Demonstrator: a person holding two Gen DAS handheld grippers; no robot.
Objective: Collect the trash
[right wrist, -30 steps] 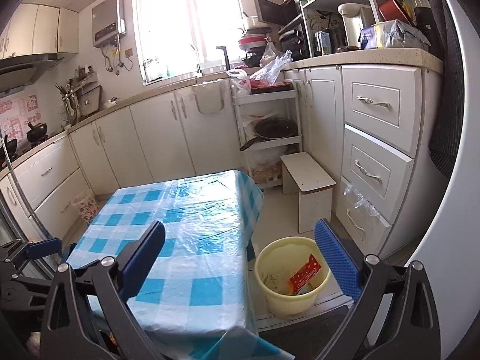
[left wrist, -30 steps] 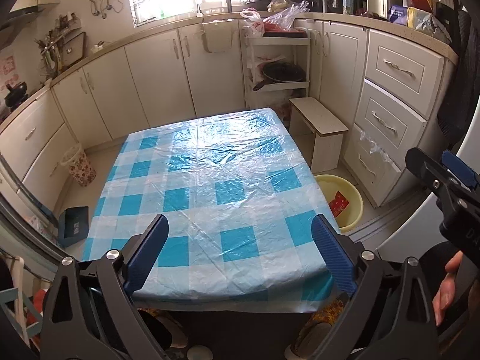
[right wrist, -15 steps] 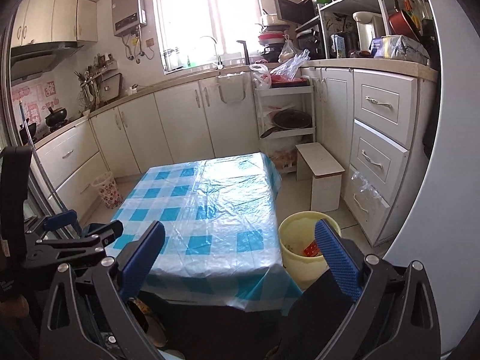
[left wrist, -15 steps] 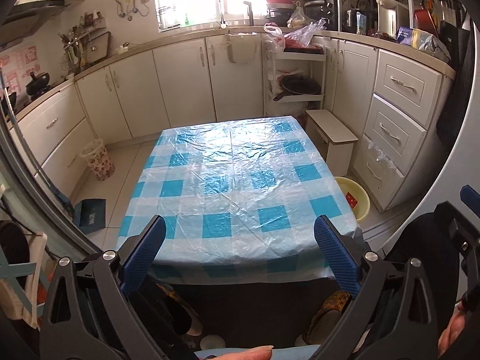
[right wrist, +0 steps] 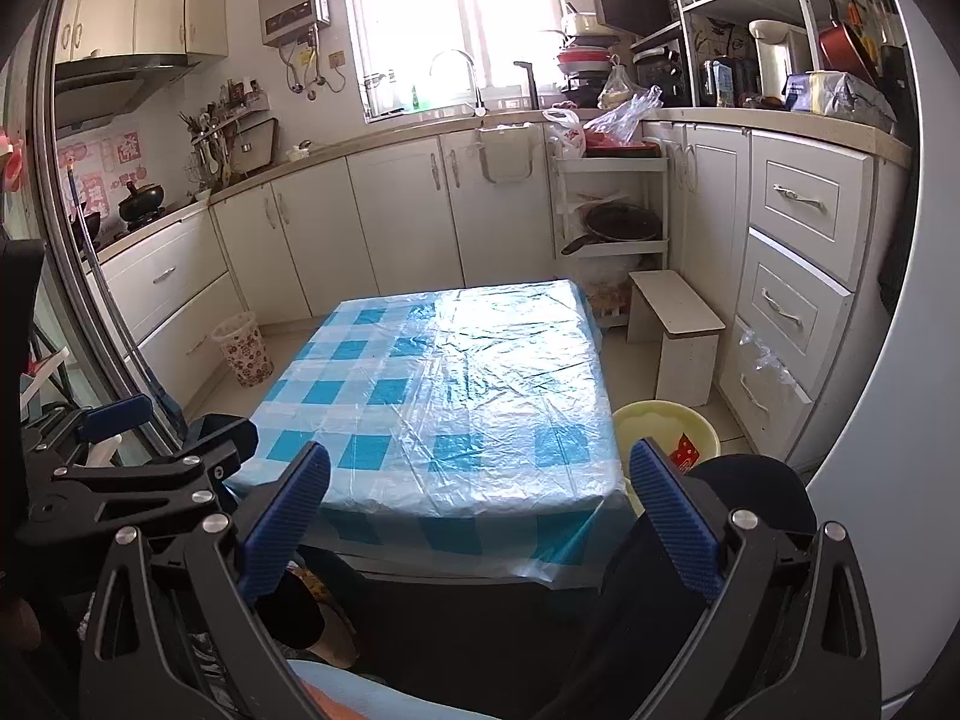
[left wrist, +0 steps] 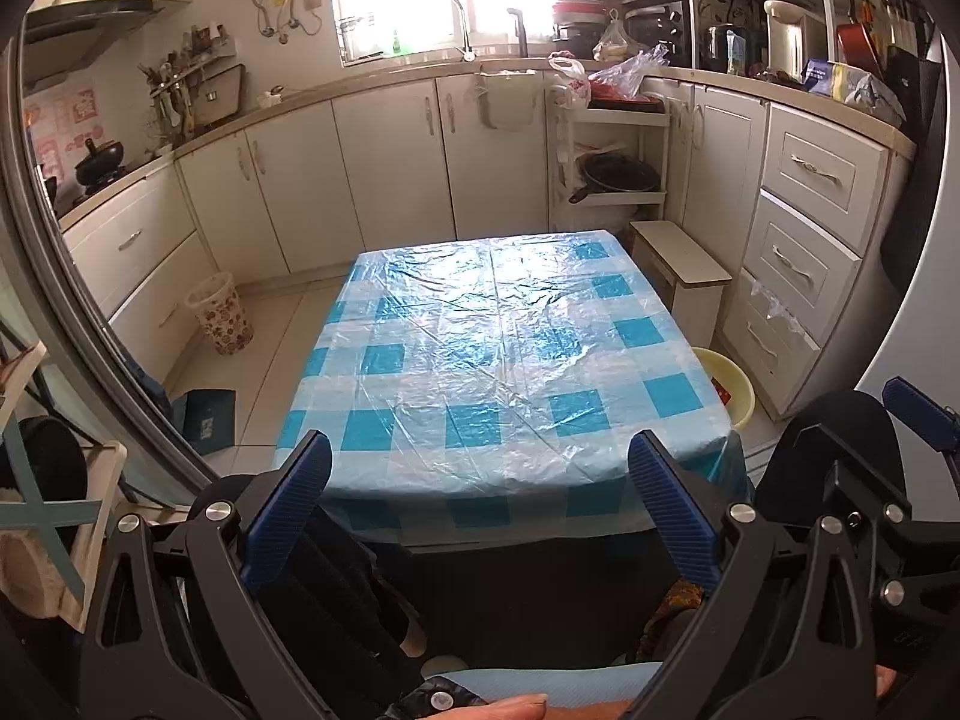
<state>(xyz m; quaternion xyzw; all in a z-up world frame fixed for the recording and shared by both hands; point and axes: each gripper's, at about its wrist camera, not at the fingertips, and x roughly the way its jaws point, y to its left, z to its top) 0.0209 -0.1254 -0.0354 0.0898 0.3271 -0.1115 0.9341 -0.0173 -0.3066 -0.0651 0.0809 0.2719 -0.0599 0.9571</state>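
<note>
We have pulled back from the desk (left wrist: 510,360) | both tools, left (left wrist: 480,510) and right (right wrist: 480,510), wide, empty | red wrapper (in yellow basin (right wrist: 654,420) at 2 o'clock) (right wrist: 684,450) | task looks finished

1. no lettering, brand or number is legible in either wrist view.
2. pink wall stickers (right wrist: 96,165) above the stove carry characters, too blurred to read.
3. the red packet (right wrist: 684,450) in the yellow basin (right wrist: 648,420) shows unreadable print.

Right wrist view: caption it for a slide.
Open right gripper faces a checked table; yellow bin holds a red wrapper.
</note>
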